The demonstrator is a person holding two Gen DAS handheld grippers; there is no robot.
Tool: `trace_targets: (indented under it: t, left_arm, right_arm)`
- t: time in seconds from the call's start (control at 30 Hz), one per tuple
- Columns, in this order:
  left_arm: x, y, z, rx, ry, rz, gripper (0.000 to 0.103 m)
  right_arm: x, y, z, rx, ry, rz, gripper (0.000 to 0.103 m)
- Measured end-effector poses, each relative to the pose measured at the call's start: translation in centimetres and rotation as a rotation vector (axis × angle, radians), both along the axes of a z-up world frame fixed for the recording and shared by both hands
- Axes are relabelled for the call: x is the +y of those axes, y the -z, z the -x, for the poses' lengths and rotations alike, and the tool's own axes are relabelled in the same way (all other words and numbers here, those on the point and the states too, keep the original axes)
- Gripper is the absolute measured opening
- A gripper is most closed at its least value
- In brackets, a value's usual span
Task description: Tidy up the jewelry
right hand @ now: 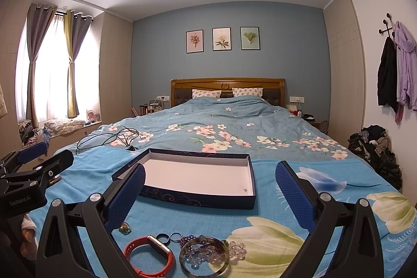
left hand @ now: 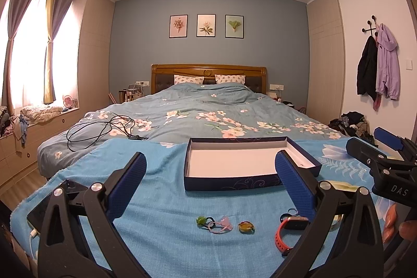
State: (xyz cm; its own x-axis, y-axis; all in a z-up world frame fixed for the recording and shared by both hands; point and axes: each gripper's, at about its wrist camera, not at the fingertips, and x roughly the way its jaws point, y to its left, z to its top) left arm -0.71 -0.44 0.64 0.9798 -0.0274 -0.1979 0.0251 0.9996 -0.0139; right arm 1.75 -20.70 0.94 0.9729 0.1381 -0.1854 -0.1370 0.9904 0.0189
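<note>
An empty navy box with a white floor (left hand: 250, 162) (right hand: 195, 176) lies on the blue blanket. In front of it lie a green-bead hair tie (left hand: 208, 223), a pink clip (left hand: 224, 222), an amber ring (left hand: 246, 227) (right hand: 125, 228), an orange watch band (left hand: 286, 231) (right hand: 149, 255), two small rings (right hand: 169, 237), a metal bangle (right hand: 204, 257) and bead bracelets (right hand: 234, 249). My left gripper (left hand: 208, 181) is open above the left items. My right gripper (right hand: 208, 186) is open above the right items, and also shows in the left wrist view (left hand: 375, 145).
A blue blanket (left hand: 161, 199) covers the foot of a floral-quilted bed (left hand: 208, 116). A black cable (left hand: 104, 129) lies on the quilt at left. A phone (left hand: 52, 199) lies at the blanket's left edge. A clothes pile (right hand: 375, 147) sits on the floor at right.
</note>
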Motion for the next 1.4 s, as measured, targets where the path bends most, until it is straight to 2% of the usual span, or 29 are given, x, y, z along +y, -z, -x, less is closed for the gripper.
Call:
trace_targets:
  t: [1.4]
  left_arm:
    - [0.07,0.20,0.08,-0.001,0.006,0.007,0.097]
  right_arm:
    - [0.08,0.19,0.14,-0.002,-0.008,-0.013,0.097]
